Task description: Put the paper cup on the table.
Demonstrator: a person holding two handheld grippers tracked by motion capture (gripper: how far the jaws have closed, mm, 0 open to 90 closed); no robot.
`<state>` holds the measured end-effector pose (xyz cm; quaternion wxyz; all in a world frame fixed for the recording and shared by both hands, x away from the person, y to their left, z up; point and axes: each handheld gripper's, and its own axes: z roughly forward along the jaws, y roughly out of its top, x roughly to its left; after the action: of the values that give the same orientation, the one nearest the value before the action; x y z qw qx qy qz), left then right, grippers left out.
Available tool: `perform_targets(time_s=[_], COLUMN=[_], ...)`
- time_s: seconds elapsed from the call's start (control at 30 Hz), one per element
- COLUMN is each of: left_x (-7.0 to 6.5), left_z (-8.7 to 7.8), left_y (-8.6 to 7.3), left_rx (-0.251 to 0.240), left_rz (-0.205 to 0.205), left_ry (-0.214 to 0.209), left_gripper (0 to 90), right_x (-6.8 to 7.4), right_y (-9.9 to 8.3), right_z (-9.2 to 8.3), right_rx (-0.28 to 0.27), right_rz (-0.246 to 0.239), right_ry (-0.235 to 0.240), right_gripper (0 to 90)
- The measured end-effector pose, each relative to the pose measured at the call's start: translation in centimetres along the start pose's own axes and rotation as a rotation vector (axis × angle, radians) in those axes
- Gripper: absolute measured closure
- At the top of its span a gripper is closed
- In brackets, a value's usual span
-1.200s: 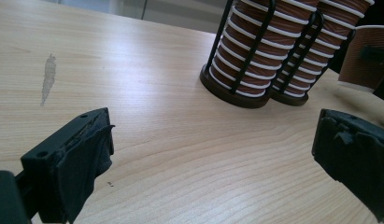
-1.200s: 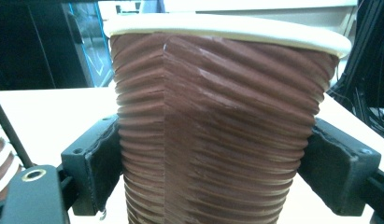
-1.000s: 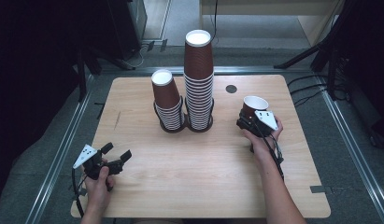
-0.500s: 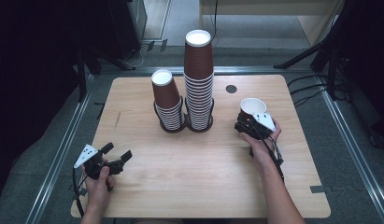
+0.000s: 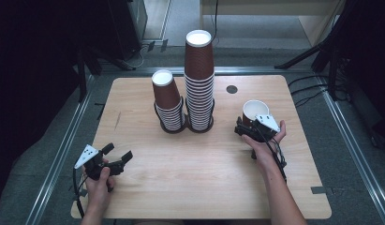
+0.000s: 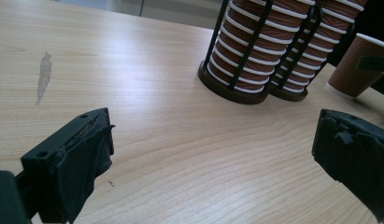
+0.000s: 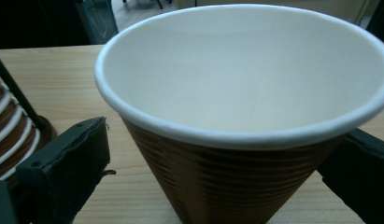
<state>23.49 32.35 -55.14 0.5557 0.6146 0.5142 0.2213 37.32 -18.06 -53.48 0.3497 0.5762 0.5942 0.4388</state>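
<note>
Paper cup [image 5: 254, 111] upright, mouth up

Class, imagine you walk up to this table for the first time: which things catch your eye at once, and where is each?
Two stacks of upside-down brown paper cups stand in black wire holders at the table's far middle, the tall stack right beside the short stack. To their right a single upright cup stands between the jaws of the right tool, which have just been opening and stand clear of it. The left tool is open near the front left corner.
</note>
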Motion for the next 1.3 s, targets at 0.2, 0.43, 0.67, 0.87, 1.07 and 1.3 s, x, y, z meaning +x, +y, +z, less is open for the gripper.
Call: perform_targets(time_s=[0.2, 0.43, 0.67, 0.87, 1.07, 1.3], left_x=[0.0, 0.0, -0.1, -0.1, -0.1, -0.1], left_z=[0.0, 0.0, 0.0, 0.0, 0.0, 0.0], left_y=[0.0, 0.0, 0.0, 0.0, 0.0, 0.0], left_rx=[0.002, 0.004, 0.005, 0.005, 0.006, 0.007], left_rz=[0.001, 0.005, 0.007, 0.009, 0.010, 0.011], left_ry=[0.001, 0.002, 0.003, 0.003, 0.003, 0.004], left_gripper=[0.0, 0.0, 0.0, 0.0, 0.0, 0.0], right_x=[-0.1, -0.5, -0.9, -1.3, -2.1, -3.2], right_y=[0.3, 0.2, 0.2, -0.2, -0.6, -1.0], right_z=[-1.1, -2.8, -4.6, -5.9, -6.8, -7.7], right_rx=[0.002, -0.006, -0.029, -0.055, -0.065, -0.071], right_rz=[-0.010, -0.043, -0.067, -0.084, -0.091, -0.084], right_ry=[0.025, 0.049, 0.073, 0.090, 0.086, 0.078], right_gripper=[0.0, 0.0, 0.0, 0.0, 0.0, 0.0])
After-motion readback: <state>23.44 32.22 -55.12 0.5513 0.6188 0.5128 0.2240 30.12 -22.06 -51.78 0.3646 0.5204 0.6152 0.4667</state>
